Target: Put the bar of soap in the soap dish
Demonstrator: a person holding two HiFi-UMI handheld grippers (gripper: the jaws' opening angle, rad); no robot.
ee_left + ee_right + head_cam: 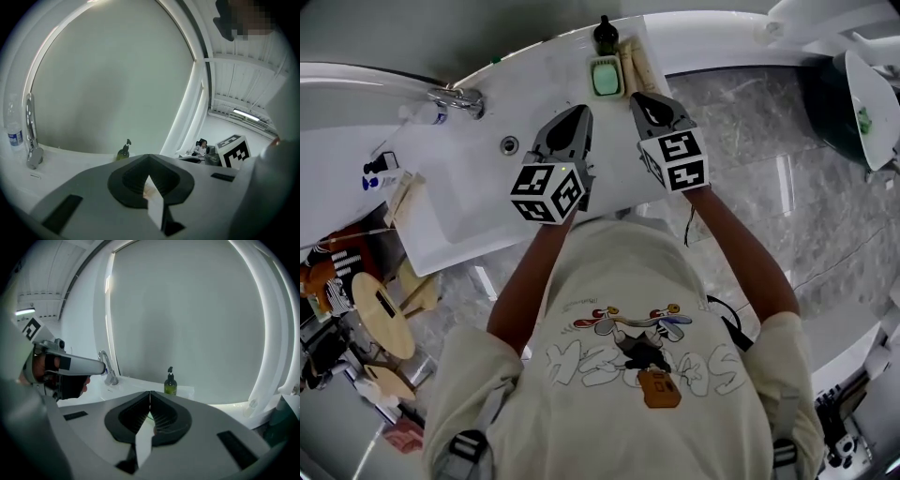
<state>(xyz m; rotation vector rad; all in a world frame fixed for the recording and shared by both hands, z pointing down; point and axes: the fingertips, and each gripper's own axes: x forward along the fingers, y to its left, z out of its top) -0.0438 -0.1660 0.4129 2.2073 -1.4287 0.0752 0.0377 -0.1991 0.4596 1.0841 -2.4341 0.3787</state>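
A pale green bar of soap (606, 79) lies in a light soap dish (606, 62) at the back of the white counter, beside a dark pump bottle (606, 34). My left gripper (579, 111) hovers over the counter in front of the dish, jaws shut with nothing between them. My right gripper (636, 97) hangs just right of the dish, also shut and empty. In the left gripper view the jaws (149, 157) meet at the tip. The right gripper view shows the same for its jaws (150, 393), with the pump bottle (170, 383) beyond them.
A chrome faucet (459, 98) and a sink basin with a drain (509, 144) lie to the left. Beige items (637, 64) rest right of the dish. A water bottle (14, 133) stands by the faucet (30, 136). A mirror wall rises behind the counter.
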